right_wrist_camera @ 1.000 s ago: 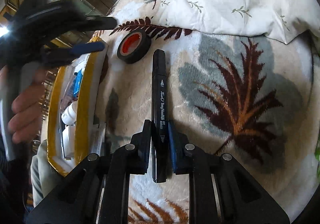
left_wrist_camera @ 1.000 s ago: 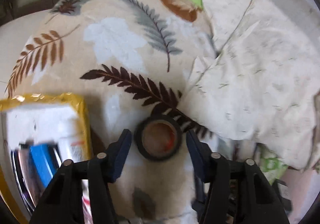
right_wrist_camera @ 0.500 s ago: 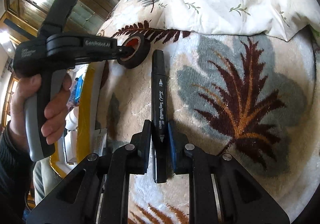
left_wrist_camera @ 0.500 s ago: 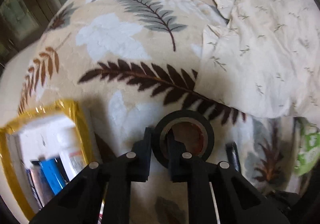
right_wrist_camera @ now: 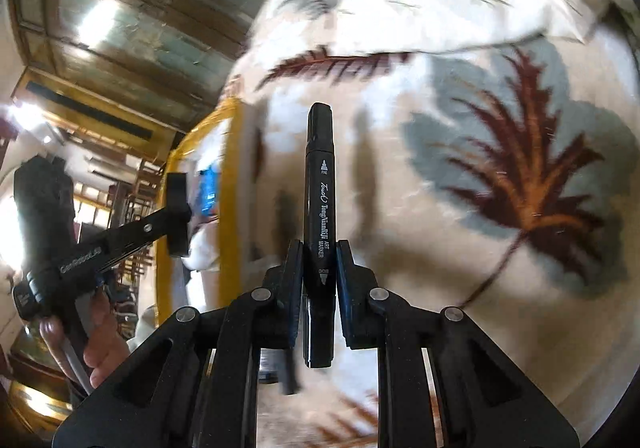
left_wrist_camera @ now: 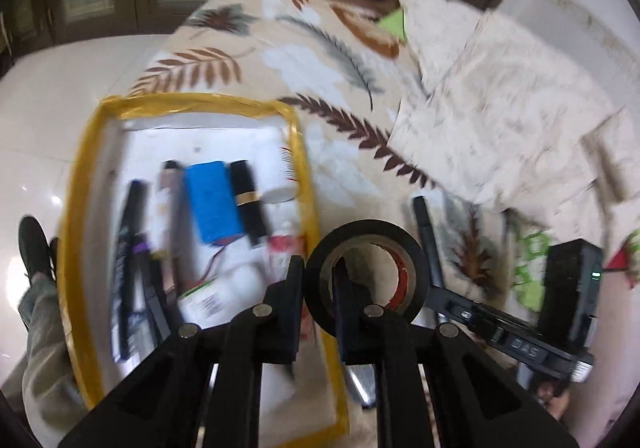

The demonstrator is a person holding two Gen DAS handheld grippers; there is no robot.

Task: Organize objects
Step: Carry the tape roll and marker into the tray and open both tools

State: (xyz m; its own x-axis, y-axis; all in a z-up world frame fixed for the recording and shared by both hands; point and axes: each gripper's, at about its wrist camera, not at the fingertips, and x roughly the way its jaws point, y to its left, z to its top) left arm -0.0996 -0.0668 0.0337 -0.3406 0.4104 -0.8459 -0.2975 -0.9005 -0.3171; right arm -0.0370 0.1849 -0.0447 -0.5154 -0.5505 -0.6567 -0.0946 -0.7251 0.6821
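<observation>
Lying on the leaf-patterned plush blanket, the shallow white tray with its yellow-taped rim serves as landmark. Inside it, from left: a black pen, a pale tube, a blue rectangular battery pack with thin wires, a black lipstick with a gold band, and a white bottle against the right wall. Above the tray's right rim, the left hand-held gripper pinches the wall of a black tape roll, one finger inside its ring. Right of the tray, over the blanket, the right hand-held gripper clamps a black art marker, lengthwise between its fingers. Farther right lies a crumpled white sprigged quilt.
</observation>
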